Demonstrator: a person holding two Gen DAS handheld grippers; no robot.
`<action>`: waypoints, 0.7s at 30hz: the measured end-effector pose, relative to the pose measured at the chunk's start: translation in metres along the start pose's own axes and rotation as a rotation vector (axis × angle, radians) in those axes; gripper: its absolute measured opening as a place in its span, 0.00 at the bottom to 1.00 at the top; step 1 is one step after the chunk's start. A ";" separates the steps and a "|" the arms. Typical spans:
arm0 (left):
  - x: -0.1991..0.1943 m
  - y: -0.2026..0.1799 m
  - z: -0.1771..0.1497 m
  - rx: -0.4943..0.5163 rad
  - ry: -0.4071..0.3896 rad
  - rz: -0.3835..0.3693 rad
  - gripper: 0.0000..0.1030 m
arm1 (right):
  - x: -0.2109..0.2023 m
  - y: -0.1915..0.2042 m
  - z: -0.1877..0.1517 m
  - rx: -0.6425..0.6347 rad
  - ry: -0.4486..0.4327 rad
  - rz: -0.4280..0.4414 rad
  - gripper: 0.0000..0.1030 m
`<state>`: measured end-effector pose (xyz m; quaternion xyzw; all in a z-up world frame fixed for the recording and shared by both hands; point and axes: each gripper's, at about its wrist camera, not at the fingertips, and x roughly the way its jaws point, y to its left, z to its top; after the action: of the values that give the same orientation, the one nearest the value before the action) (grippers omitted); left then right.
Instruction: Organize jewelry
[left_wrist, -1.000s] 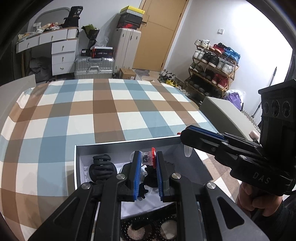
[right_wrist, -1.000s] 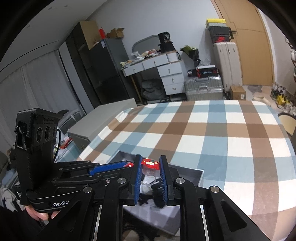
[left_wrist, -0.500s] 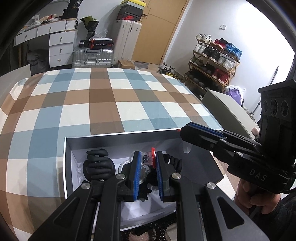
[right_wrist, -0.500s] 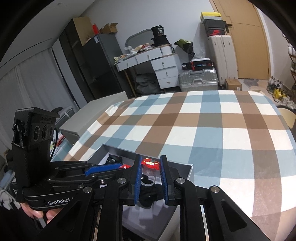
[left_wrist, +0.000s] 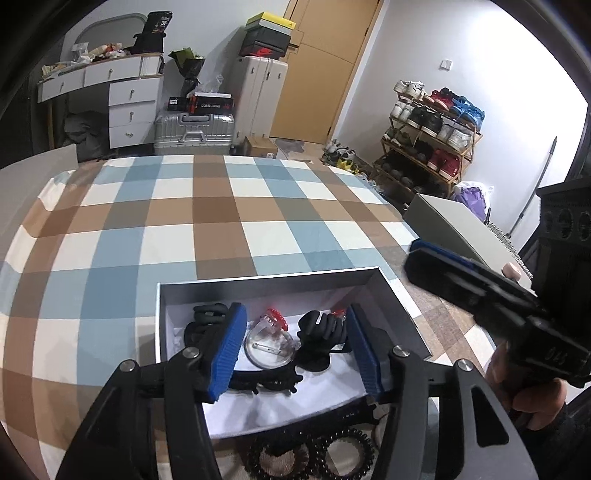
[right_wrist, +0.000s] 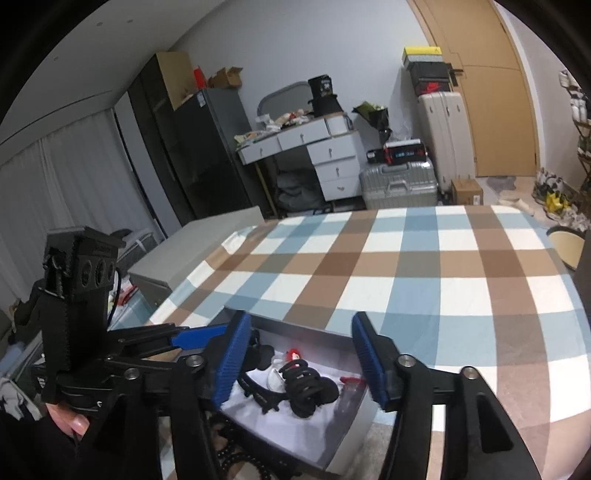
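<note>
A grey box (left_wrist: 258, 286) with a white lining sits on the checked tablecloth. Inside it lie black hair ties (left_wrist: 321, 328), a clear round piece with a red top (left_wrist: 271, 334) and a small clear piece with a red cap (right_wrist: 349, 387). My left gripper (left_wrist: 295, 343) is open and empty just above the box. My right gripper (right_wrist: 301, 354) is open and empty over the box's right side; it also shows in the left wrist view (left_wrist: 461, 280). Black spiral hair ties (left_wrist: 314, 456) lie on the cloth in front of the box.
The checked tablecloth (left_wrist: 184, 221) stretches away beyond the box. A grey lid (left_wrist: 447, 225) lies off the table's right edge. Suitcases, a white desk and a shoe rack stand at the back of the room.
Both grippers were shut on small clear pieces with red tops. Both have opened, and the pieces now lie in the box. The right gripper has drawn back to the right.
</note>
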<state>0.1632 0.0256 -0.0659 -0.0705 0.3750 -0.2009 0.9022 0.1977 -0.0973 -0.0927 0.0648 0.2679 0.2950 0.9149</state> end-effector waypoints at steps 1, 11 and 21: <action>-0.003 0.000 -0.001 -0.004 -0.004 0.003 0.53 | -0.004 0.000 0.001 0.001 -0.009 -0.001 0.60; -0.024 -0.008 -0.007 0.003 -0.041 0.060 0.59 | -0.043 0.008 0.001 0.017 -0.080 -0.042 0.80; -0.050 -0.020 -0.019 -0.006 -0.113 0.112 0.74 | -0.081 0.022 -0.012 -0.002 -0.137 -0.079 0.96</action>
<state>0.1115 0.0289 -0.0417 -0.0635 0.3273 -0.1449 0.9316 0.1246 -0.1260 -0.0604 0.0732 0.2065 0.2539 0.9421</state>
